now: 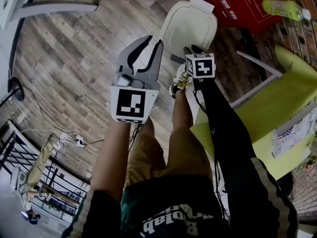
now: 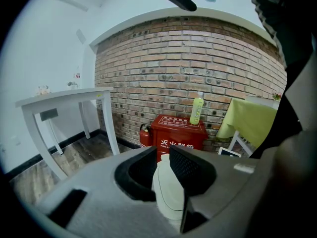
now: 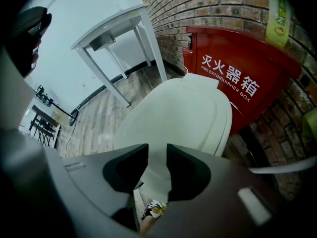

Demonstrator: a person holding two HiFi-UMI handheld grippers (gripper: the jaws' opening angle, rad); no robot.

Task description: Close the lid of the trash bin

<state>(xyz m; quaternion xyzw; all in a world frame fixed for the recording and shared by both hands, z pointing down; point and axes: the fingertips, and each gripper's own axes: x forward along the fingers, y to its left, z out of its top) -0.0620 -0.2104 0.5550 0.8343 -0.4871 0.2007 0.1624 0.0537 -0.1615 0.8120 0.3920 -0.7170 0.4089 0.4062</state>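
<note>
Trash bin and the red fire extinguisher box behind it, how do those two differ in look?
The trash bin is cream and rounded; the fire extinguisher box is red, square-edged and printed with white lettering. A green bottle stands on the box; the bin's lid carries nothing. Both sit on the floor by the brick wall.

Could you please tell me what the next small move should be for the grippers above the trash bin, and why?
Probably a small lift of the right gripper away from the bin. The cream lid already appears to lie flat and shut, and both the right and the left gripper have their jaws apart with nothing held.
</note>
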